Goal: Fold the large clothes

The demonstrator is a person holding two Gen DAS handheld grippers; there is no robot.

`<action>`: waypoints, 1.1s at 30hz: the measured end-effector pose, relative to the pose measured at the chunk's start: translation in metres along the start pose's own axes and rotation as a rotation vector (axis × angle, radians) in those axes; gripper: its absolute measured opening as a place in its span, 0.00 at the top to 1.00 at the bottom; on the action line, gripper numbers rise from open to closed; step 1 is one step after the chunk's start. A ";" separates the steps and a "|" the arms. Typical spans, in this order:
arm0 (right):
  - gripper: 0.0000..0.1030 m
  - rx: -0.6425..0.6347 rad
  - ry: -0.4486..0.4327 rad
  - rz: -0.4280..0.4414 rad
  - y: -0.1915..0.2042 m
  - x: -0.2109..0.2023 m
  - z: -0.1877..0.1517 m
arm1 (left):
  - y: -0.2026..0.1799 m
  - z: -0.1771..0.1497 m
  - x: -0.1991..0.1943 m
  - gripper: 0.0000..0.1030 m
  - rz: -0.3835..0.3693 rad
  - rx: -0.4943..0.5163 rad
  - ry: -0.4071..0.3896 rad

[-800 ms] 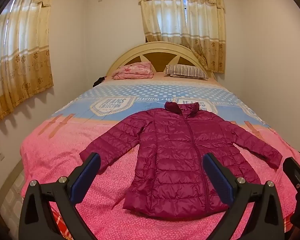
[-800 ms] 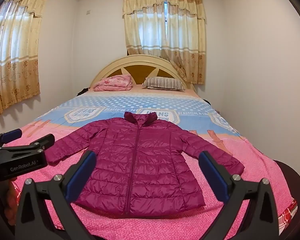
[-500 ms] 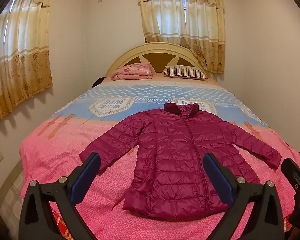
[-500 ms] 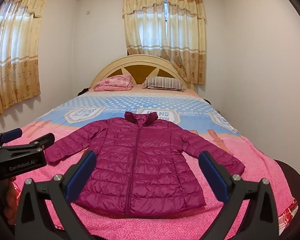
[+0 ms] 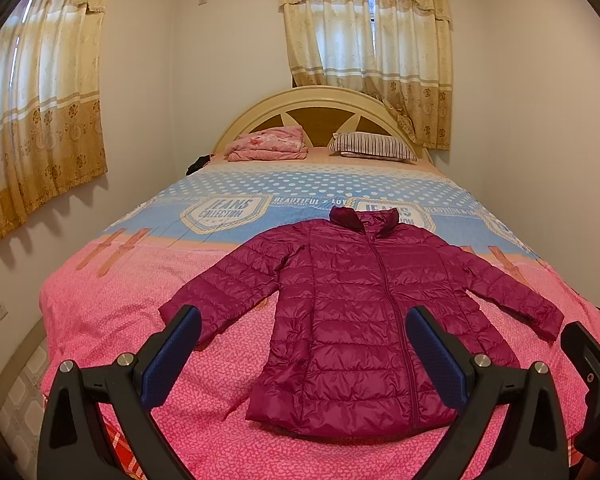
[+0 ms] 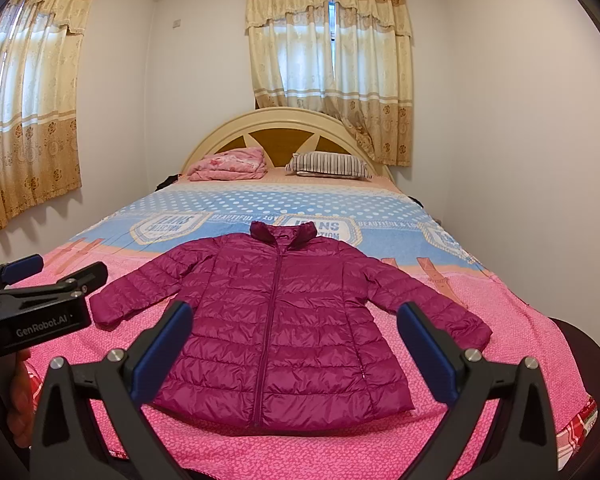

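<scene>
A magenta quilted puffer jacket [image 5: 364, 312] lies flat, zipped, sleeves spread, near the foot edge of the bed [image 5: 100, 320]. The left gripper [image 5: 304, 344] and right gripper [image 6: 296, 340] hover above it, jaws spread wide, pinching nothing.

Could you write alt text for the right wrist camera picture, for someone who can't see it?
A magenta puffer jacket lies flat, zipped, sleeves spread, on a pink and blue bed. The open right gripper frames it from the near edge.
</scene>
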State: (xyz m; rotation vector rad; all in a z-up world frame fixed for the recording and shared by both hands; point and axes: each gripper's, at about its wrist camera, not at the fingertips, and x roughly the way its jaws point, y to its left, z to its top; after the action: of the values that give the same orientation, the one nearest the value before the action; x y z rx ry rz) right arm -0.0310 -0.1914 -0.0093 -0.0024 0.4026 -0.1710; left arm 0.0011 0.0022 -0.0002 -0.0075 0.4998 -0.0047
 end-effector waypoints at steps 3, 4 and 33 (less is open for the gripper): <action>0.00 -0.002 0.000 0.002 0.001 0.000 0.000 | 0.001 0.000 0.000 0.01 0.000 -0.002 0.000; 0.00 -0.002 0.001 0.002 0.002 0.002 -0.003 | 0.001 0.000 0.000 0.01 0.000 -0.001 0.000; 0.00 -0.001 0.006 0.008 0.004 0.001 -0.002 | 0.003 0.000 0.000 0.01 0.004 -0.007 -0.006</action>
State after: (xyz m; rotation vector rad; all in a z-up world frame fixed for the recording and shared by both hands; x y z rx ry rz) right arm -0.0298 -0.1877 -0.0115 -0.0012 0.4090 -0.1631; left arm 0.0013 0.0056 -0.0001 -0.0132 0.4940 0.0005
